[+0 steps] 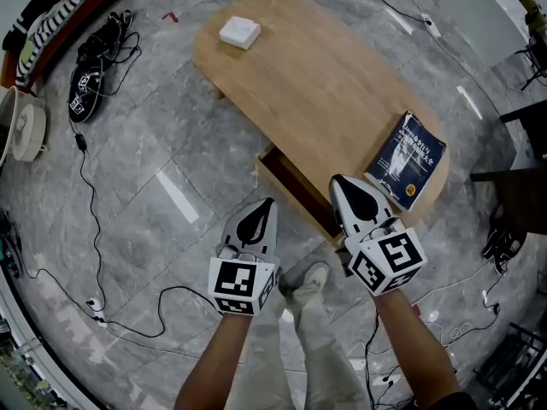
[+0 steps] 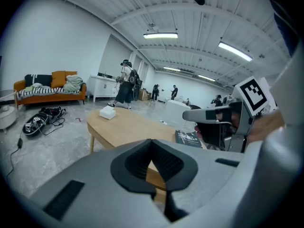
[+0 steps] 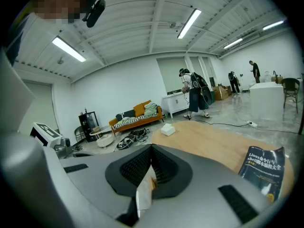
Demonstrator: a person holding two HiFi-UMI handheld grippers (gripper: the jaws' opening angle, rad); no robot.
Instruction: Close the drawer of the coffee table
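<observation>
The light wooden oval coffee table [image 1: 316, 84] stands on the grey stone-tiled floor [image 1: 162, 195]. Its drawer [image 1: 295, 188] is in the table's near long side and stands pulled out, with the dark brown inside showing.

The left gripper [image 1: 267, 205] hangs over the floor just near the drawer's front. Its two grey jaws are brought together to a point, with only a thin slit between the black pads and nothing gripped. Whether its tip touches the drawer front cannot be told.

The right gripper [image 1: 337, 183] is to the right of it, over the right end of the drawer at the table's near edge. Its jaws are drawn in just as close and hold nothing; only a pale sliver of background shows through the gap.

A dark blue paperback book [image 1: 407, 160] lies on the right end of the tabletop, just right of the right gripper. A small white square box [image 1: 240, 32] sits at the far left end. A thin black cable [image 1: 83, 156] trails across the floor on the left. The person's pale shoe [image 1: 311, 273] is on the floor between the two grippers.
</observation>
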